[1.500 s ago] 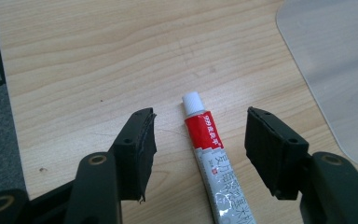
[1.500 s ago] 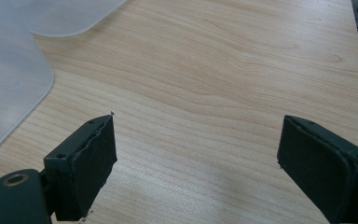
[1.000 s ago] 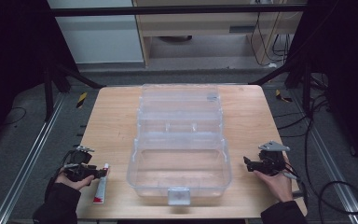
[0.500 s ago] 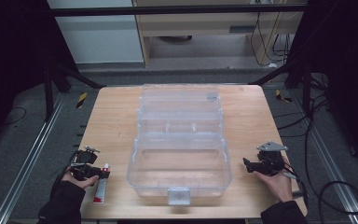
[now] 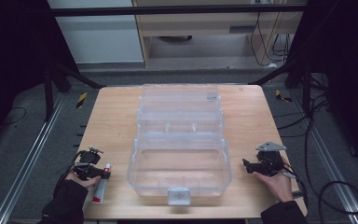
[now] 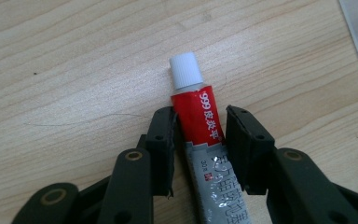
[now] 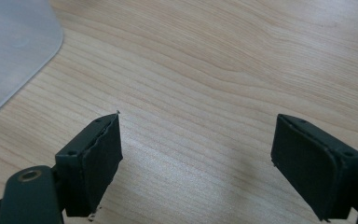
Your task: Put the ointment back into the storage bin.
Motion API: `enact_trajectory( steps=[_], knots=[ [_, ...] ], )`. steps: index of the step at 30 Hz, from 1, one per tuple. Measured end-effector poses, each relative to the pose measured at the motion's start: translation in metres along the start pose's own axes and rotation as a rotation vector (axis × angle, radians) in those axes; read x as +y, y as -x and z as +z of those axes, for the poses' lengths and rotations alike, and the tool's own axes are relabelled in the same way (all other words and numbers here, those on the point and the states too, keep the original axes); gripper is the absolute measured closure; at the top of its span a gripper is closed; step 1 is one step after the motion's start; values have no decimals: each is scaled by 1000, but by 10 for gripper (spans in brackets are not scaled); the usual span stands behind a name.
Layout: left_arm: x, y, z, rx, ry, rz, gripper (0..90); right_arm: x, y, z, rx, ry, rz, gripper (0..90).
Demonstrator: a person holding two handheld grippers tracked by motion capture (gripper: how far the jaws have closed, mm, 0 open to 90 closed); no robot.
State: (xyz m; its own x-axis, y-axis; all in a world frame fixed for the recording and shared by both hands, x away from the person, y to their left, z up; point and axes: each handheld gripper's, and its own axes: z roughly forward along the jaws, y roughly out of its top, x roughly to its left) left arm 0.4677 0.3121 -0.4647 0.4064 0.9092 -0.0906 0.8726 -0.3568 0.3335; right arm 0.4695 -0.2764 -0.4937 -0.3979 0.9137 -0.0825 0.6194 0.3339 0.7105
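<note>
While left gripper (image 6: 199, 140) straddles ointment tube (image 6: 200, 122), unclosed; right gripper (image 7: 196, 158) spread wide

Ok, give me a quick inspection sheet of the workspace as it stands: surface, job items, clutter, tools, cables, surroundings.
Surface: light wooden table, bare around the items.
Job's things: clear plastic organiser box, lid open, at the table's centre, looks empty; red and silver ointment tube with white cap, lying flat at the near left.
Clutter: nothing seen.
Grippers: left tool straddles the tube, one jaw touching it, a slight gap at the other; right tool open over bare wood, right of the box.
Cables: one trails from the right tool off the table edge; more hang and lie at the right.
Surroundings: dark frame posts, grey floor, cabinet behind the table.
</note>
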Motion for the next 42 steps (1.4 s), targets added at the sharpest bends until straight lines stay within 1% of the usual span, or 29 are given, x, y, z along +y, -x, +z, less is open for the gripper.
enact_trajectory(
  steps=[3, 10, 13, 17, 19, 21, 24, 29, 30, 31, 32, 34, 36, 38, 40, 42],
  knots=[
    [0, 0, 1, -4, -9, 4, 653, 0, 0, 0, 1, 0, 0, 167],
    [1, 1, 1, -1, -19, 31, 693, 0, 0, 0, 5, -2, -1, 172],
    [1, 3, 0, 10, -14, 67, 697, 0, 1, 1, 9, -3, -1, 172],
    [3, 4, -5, -1, 1, 97, 700, 0, 1, 0, 10, -1, 2, 172],
    [3, 5, -10, 2, 8, 117, 700, 0, 1, 0, 11, -1, 0, 172],
    [5, 6, -15, 11, 26, 142, 701, 0, 1, 0, 11, -1, -2, 172],
    [6, 7, -24, 2, 47, 158, 700, 0, 2, 1, 11, 3, 3, 171],
    [10, 7, -41, 3, 86, 186, 701, -1, 4, -1, 9, 9, 12, 171],
    [11, 7, -45, 3, 93, 197, 701, -1, 4, -1, 8, 10, 10, 171],
    [14, 8, -53, -4, 121, 209, 701, -1, 4, -1, 5, 11, 5, 170],
    [14, 8, -53, -4, 121, 209, 701, -1, 4, -1, 5, 11, 5, 170],
    [16, 9, -60, -5, 155, 216, 701, -1, 4, 0, 7, 13, 15, 163],
    [19, 9, -67, -13, 175, 226, 701, -1, 5, 0, 7, 16, 15, 162],
    [21, 11, -72, -15, 185, 241, 701, -2, 5, 0, 6, 20, 10, 163],
    [24, 13, -77, -15, 188, 263, 701, -2, 5, 0, 6, 20, 10, 162],
    [26, 15, -82, -9, 202, 288, 701, -2, 4, 0, 6, 13, 12, 162]
  ],
)
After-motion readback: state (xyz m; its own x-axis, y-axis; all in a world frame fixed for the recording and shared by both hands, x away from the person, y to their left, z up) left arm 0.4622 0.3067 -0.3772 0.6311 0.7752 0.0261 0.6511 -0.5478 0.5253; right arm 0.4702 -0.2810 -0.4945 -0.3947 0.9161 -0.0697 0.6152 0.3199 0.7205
